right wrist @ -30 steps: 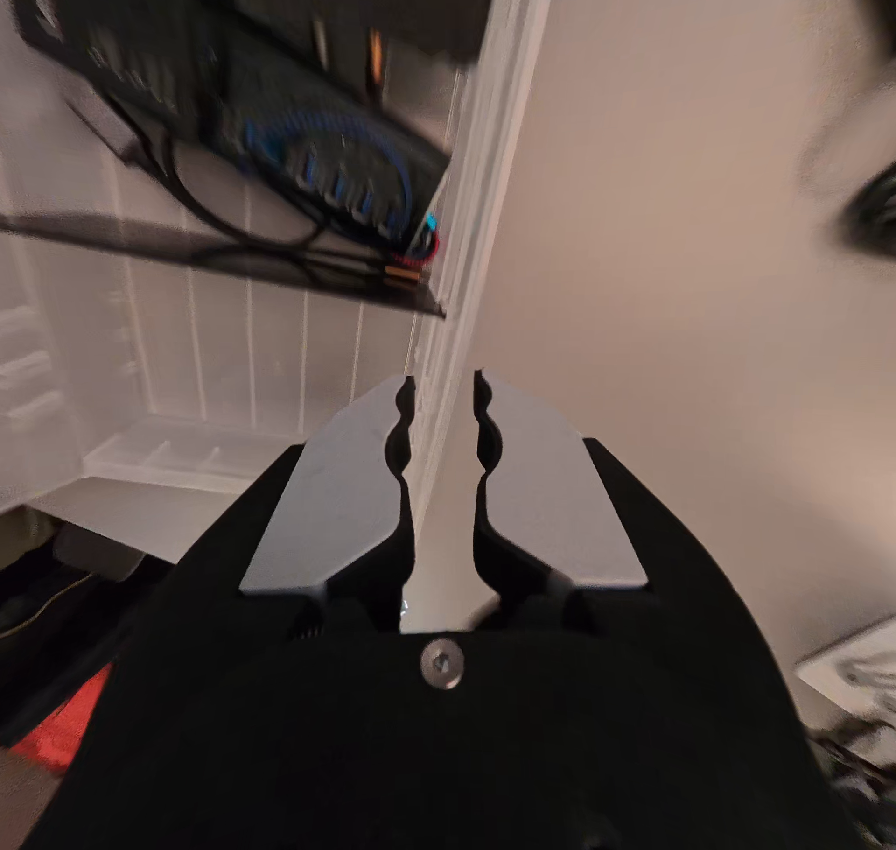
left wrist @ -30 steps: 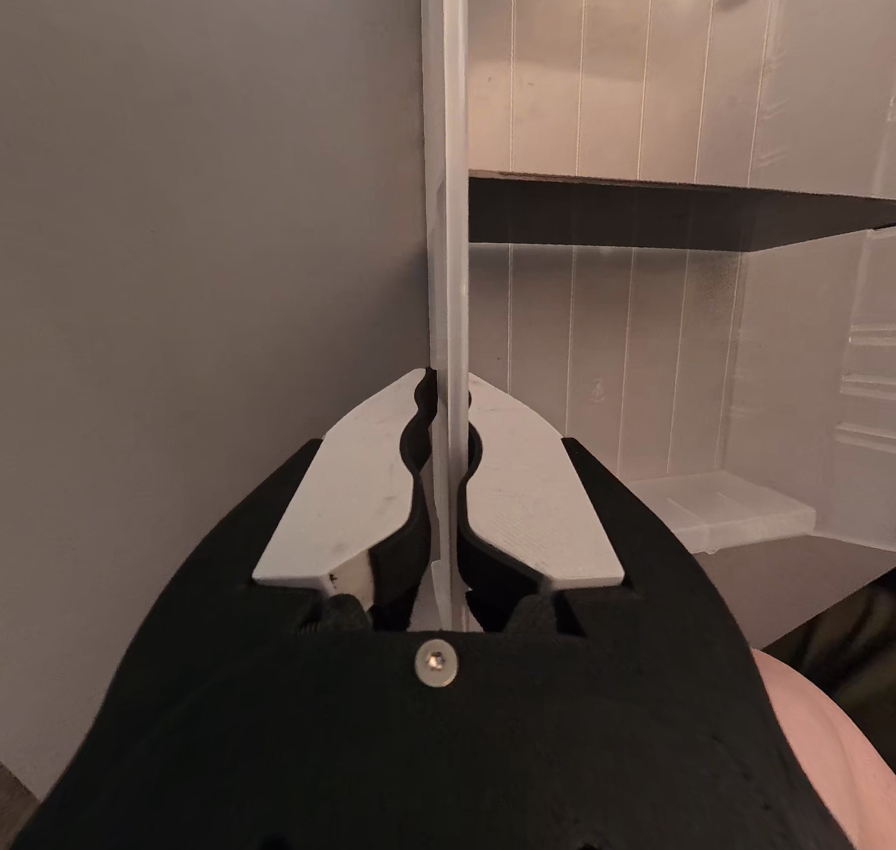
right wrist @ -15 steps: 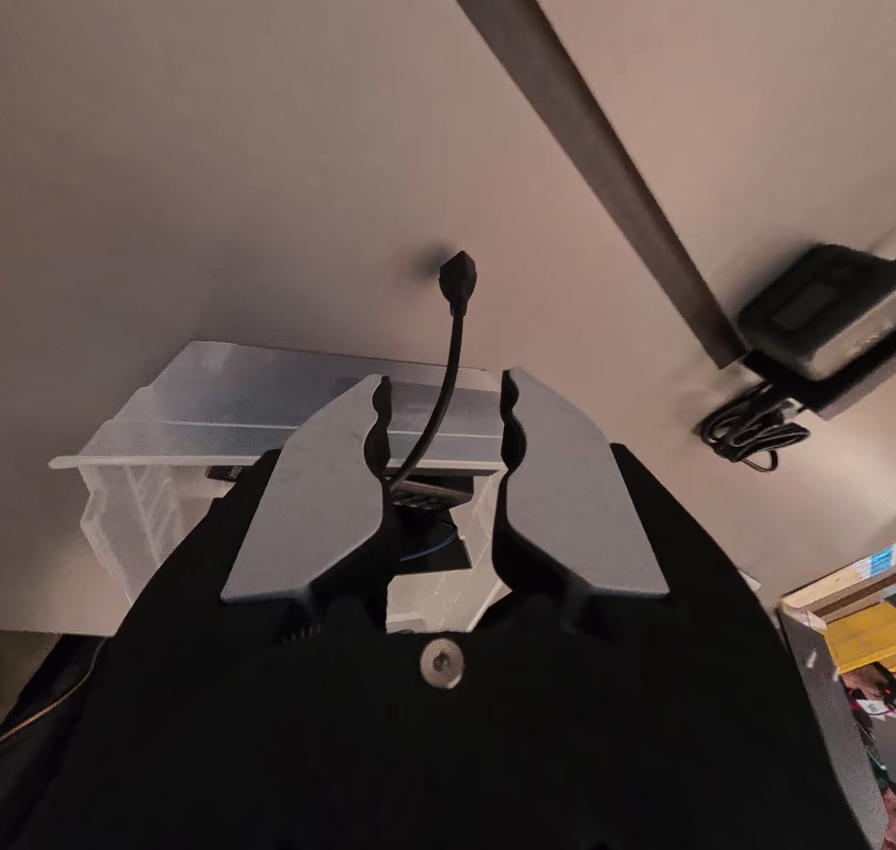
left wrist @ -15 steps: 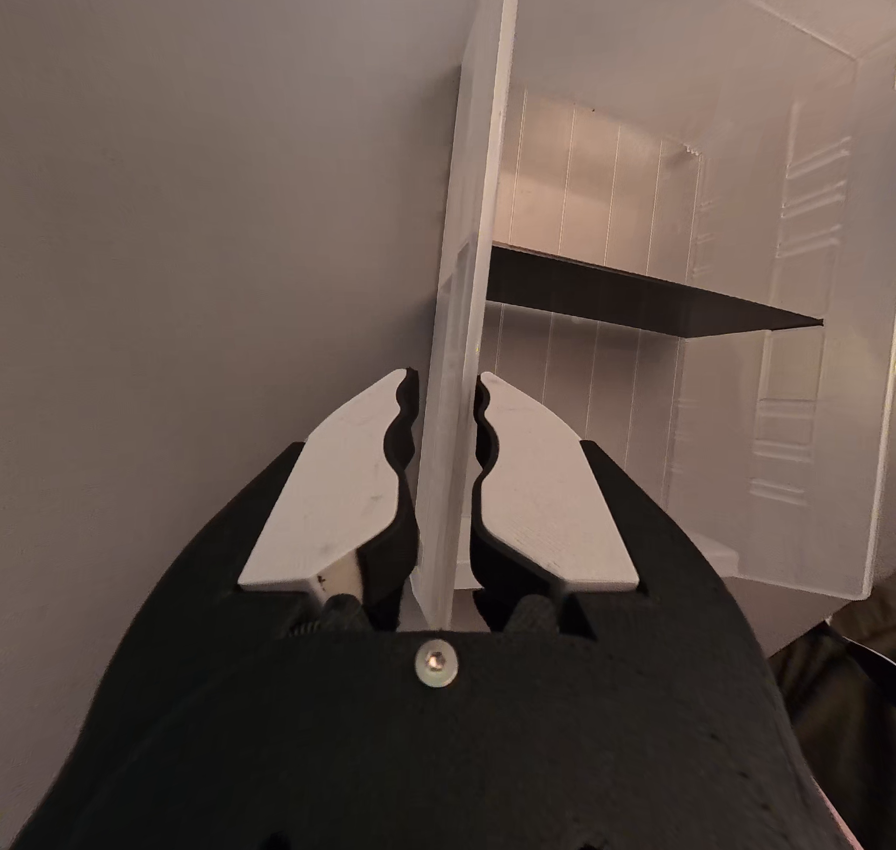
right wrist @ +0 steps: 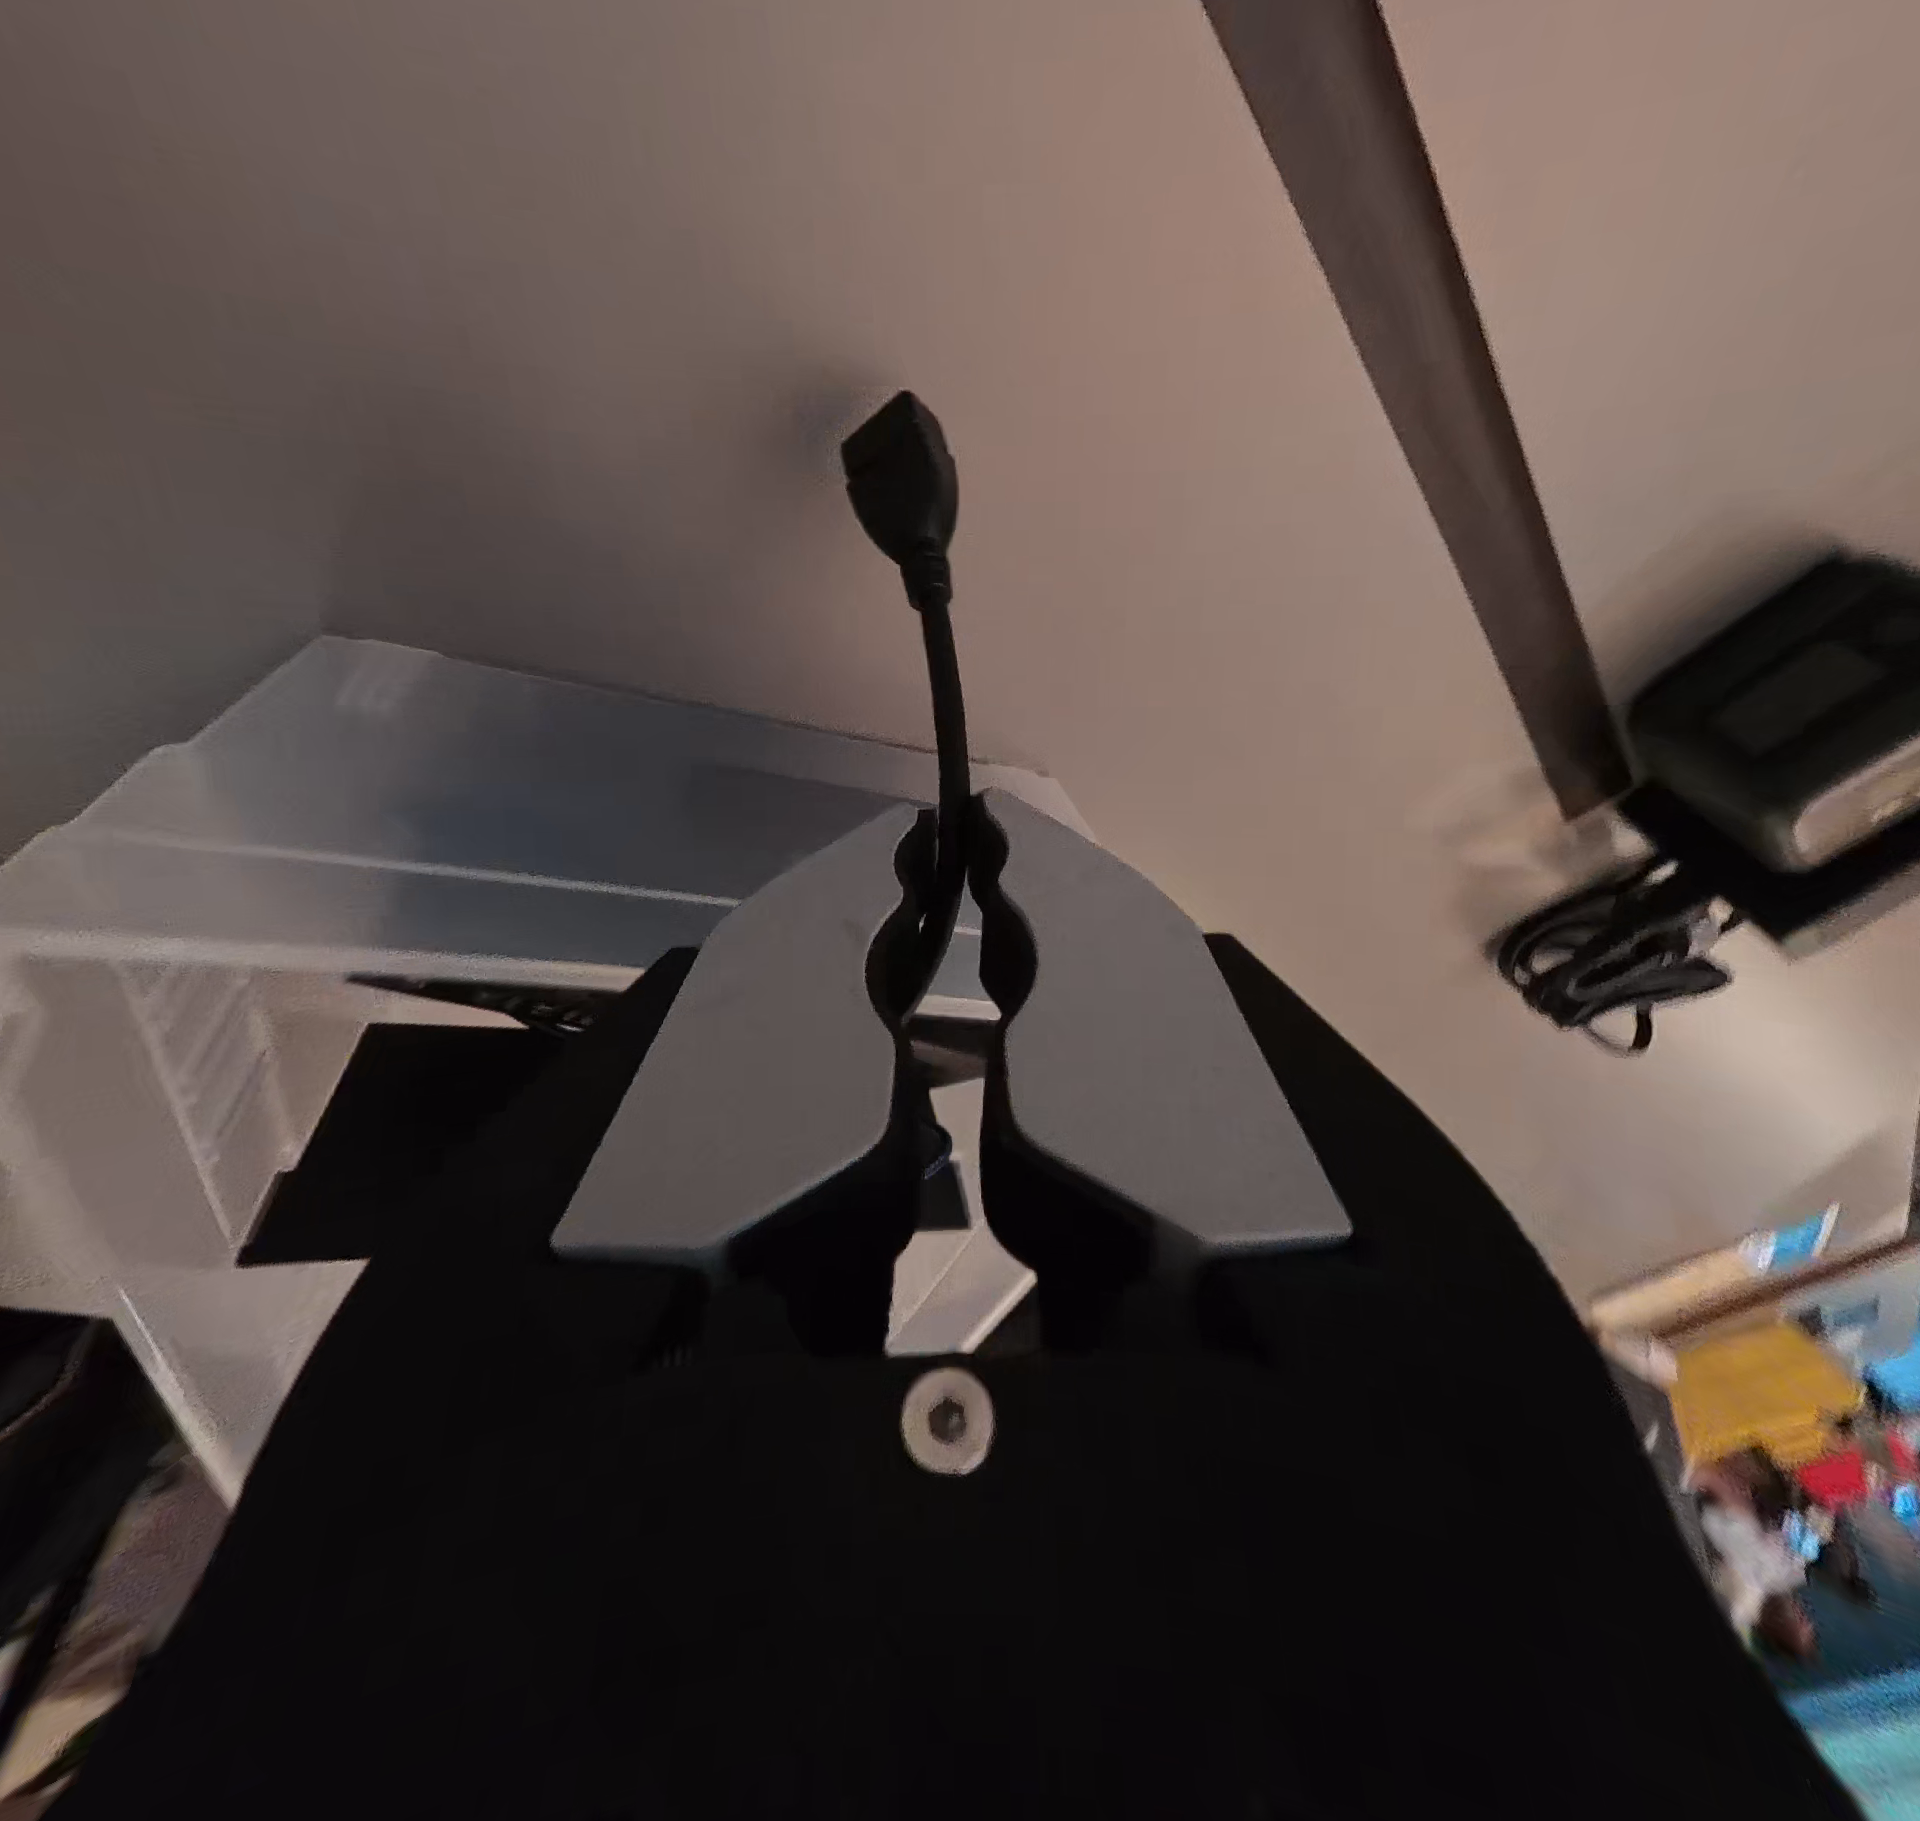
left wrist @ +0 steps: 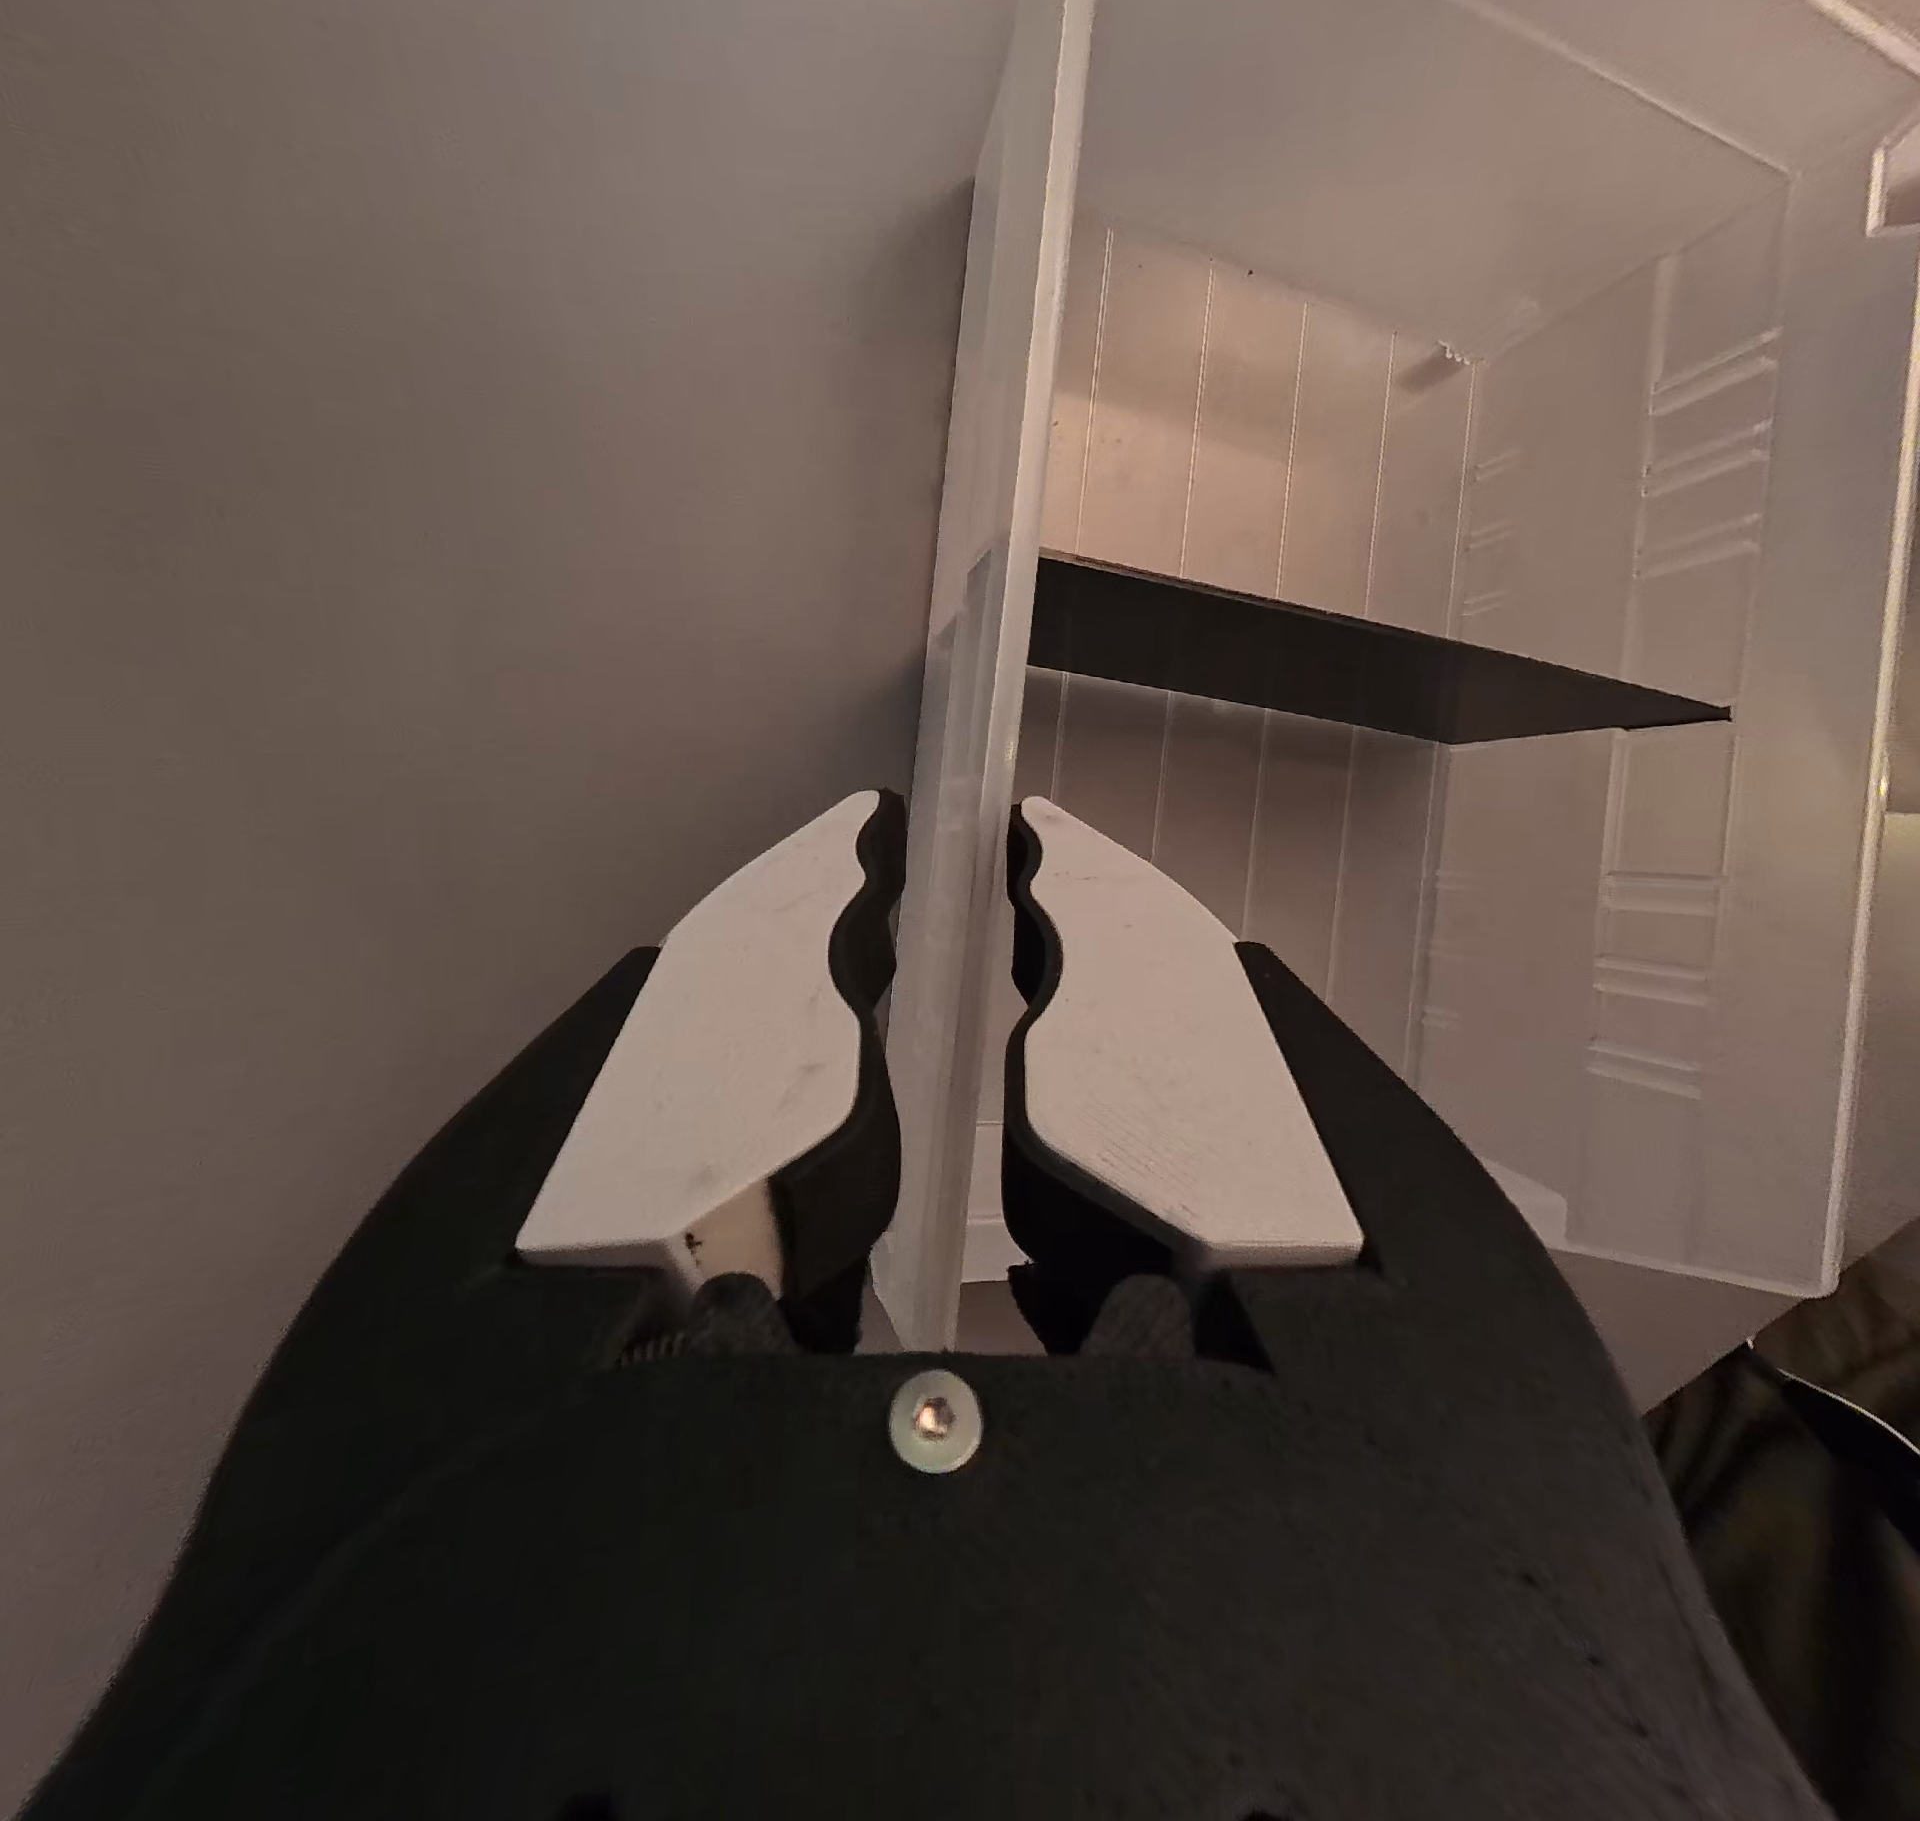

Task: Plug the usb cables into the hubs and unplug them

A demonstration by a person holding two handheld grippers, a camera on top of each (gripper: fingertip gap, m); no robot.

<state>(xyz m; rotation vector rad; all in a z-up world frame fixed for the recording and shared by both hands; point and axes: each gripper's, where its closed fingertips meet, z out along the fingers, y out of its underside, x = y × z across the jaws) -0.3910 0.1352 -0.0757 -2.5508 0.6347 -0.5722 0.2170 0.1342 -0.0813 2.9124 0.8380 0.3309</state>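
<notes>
Right jaws: pressed together on a thin black usb cable, right gripper raised above the box.
Cable end: black moulded connector standing upright beyond the fingertips, against a beige wall.
Left jaws: spread, left gripper straddling the side wall of a clear plastic box, neither finger visibly pressing it.
Inside box: dark flat shelf spanning the walls.

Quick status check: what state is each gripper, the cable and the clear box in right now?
Left gripper: open, fingers either side of the clear box's side wall.
Right gripper: shut on the black cable.
Black cable: pinched near its end, connector free, plugged into nothing.
Clear box: on its side, open, black shelf inside.
</notes>
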